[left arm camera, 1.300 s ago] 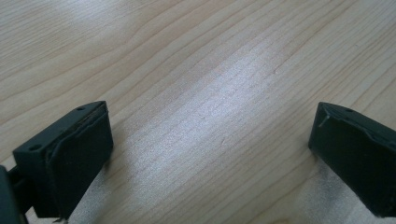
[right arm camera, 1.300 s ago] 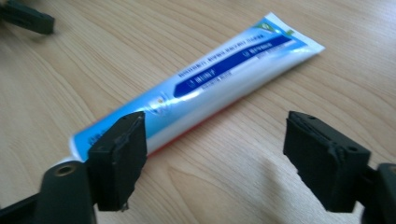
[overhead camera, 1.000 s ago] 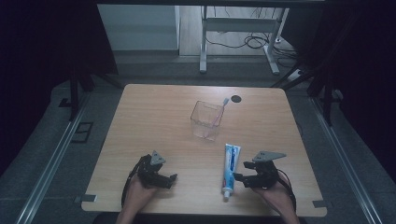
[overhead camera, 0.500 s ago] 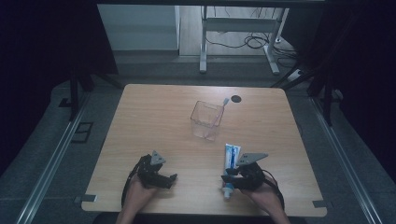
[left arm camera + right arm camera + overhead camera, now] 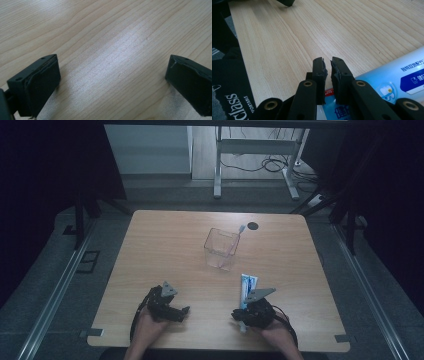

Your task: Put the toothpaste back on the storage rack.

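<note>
A blue and white toothpaste tube (image 5: 248,285) (image 5: 392,75) lies lengthwise on the wooden table (image 5: 150,245), near the front right. My right gripper (image 5: 239,316) (image 5: 327,66) sits over the tube's near end. Its jaws have just been closing and now stand almost together, with the tube showing between them near their base. My left gripper (image 5: 184,311) (image 5: 112,82) rests at the front left, its jaws wide open over bare wood with nothing between them.
A clear plastic cup (image 5: 220,249) stands mid-table with a toothbrush head (image 5: 241,228) poking over its rim. A black round hole (image 5: 253,225) lies behind it. The right gripper view catches the left gripper (image 5: 285,2) at its top edge.
My right gripper has slid left from beside the tube onto its near end, and its jaws have closed. The left hand and gripper have stayed put.
</note>
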The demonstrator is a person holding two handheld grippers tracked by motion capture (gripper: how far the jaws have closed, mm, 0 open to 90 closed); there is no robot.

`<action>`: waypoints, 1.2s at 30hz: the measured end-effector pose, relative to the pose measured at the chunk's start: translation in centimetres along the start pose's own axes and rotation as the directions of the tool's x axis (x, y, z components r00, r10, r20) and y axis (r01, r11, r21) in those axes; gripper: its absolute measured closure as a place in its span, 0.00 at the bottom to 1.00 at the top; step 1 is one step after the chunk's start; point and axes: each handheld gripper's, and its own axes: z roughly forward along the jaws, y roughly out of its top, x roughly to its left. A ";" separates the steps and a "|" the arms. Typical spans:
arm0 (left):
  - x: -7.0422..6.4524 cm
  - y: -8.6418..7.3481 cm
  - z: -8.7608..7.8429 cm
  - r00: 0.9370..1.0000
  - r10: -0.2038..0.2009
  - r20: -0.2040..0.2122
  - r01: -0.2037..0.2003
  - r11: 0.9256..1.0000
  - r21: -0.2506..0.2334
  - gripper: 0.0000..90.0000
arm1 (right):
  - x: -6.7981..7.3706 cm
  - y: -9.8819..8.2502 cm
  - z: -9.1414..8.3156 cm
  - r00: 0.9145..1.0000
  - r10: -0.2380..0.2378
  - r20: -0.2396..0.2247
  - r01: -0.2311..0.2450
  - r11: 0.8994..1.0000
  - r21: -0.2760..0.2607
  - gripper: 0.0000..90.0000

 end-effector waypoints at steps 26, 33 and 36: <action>0.0 0.0 0.0 1.000 0.004 0.000 -0.004 1.000 0.003 0.00 | -1.8 -2.1 -2.2 0.998 0.040 0.054 -0.042 0.999 0.035 0.89; 0.0 0.0 0.0 1.000 0.004 0.000 -0.004 1.000 0.003 0.00 | -2.6 -2.6 -3.0 0.996 0.051 0.075 -0.054 0.998 0.038 0.89; 0.0 0.0 0.0 1.000 0.003 0.000 -0.003 1.000 0.003 0.00 | -2.9 -2.8 -3.2 0.995 0.056 0.084 -0.060 0.997 0.038 0.88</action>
